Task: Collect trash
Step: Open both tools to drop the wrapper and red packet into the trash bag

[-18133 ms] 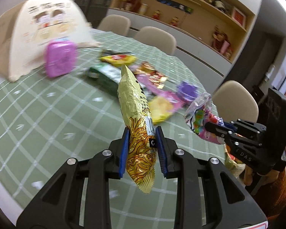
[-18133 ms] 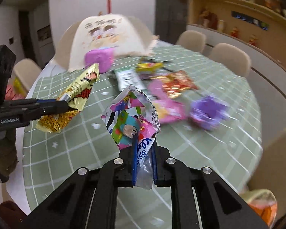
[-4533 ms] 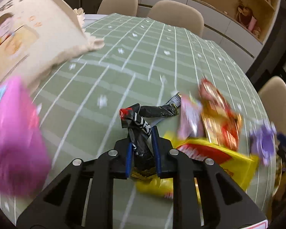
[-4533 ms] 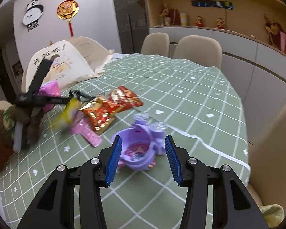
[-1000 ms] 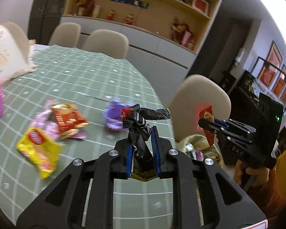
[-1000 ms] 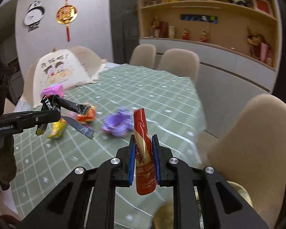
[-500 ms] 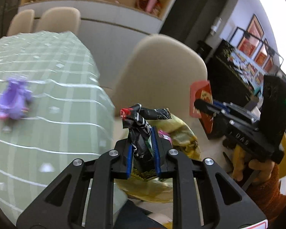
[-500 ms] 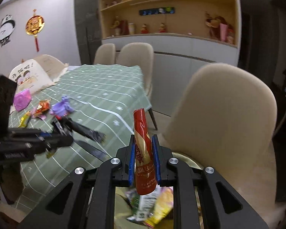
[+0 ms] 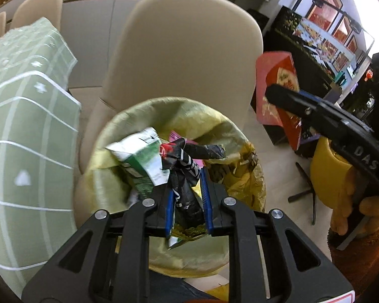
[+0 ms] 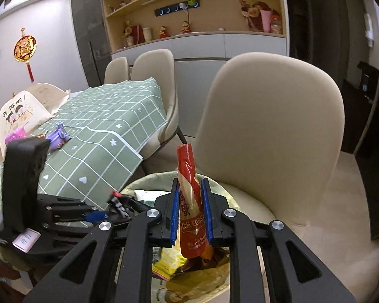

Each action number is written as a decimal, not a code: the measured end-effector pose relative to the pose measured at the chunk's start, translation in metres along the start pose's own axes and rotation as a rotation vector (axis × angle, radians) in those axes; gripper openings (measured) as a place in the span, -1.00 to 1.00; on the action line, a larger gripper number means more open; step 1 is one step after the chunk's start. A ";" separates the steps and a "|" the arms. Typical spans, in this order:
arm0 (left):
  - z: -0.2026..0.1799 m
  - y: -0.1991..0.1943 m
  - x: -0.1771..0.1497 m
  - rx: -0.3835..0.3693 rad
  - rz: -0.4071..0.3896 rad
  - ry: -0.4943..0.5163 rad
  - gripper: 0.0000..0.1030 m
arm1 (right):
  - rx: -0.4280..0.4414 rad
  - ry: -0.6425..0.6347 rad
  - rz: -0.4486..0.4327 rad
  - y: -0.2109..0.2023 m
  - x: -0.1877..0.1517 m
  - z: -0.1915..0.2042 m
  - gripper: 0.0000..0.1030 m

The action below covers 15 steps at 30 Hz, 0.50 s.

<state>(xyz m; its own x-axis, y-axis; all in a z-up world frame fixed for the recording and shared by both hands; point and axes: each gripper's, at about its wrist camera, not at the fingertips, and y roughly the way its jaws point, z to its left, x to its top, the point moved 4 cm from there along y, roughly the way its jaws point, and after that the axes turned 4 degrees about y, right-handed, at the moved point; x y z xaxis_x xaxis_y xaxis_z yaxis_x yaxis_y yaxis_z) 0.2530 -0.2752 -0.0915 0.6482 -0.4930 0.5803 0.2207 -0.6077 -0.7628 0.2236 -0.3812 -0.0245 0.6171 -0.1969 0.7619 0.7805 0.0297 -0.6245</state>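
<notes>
Both tongs now over bin (image 9: 242, 136), off worktop (image 9: 25, 116): left tongs (image 9: 187, 197) pinching black wrapper (image 9: 187, 202), right tongs (image 10: 189, 209) pinching red packet (image 10: 189, 202); drop imminent.

I read "QUAIL EGGS" in pale letters on the red pouch (image 10: 191, 207) that my right tongs (image 10: 191, 210) clamp — the lines under it are too small to make out. From the left wrist view the body of those same tongs carries "DAS" in raised letters. The cream bag (image 10: 20, 111) on the bench bears red Chinese characters — unreadable to me.
</notes>
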 end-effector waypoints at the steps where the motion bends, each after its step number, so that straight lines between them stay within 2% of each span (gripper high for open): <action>1: -0.001 0.006 -0.001 -0.009 0.012 -0.009 -0.49 | -0.002 0.005 0.001 0.000 -0.001 -0.004 -0.66; 2: -0.001 0.009 -0.001 -0.017 0.023 -0.020 -0.37 | -0.003 0.010 0.003 0.001 -0.001 -0.008 -0.66; 7: 0.000 0.013 -0.004 0.025 0.030 -0.023 -0.20 | 0.012 0.041 0.019 0.005 -0.008 -0.018 -0.66; 11: 0.013 -0.012 -0.005 0.050 -0.010 -0.073 -0.07 | 0.056 0.054 0.054 0.019 -0.019 -0.012 -0.67; 15: 0.030 -0.041 -0.008 0.105 -0.064 -0.110 -0.05 | 0.117 0.050 0.093 0.036 -0.030 0.007 -0.66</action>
<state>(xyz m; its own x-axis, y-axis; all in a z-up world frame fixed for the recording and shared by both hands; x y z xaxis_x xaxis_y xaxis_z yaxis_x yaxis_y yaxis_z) 0.2605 -0.2278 -0.0740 0.7049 -0.3812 0.5982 0.3354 -0.5640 -0.7546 0.2344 -0.3673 -0.0686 0.6838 -0.2365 0.6903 0.7283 0.1631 -0.6656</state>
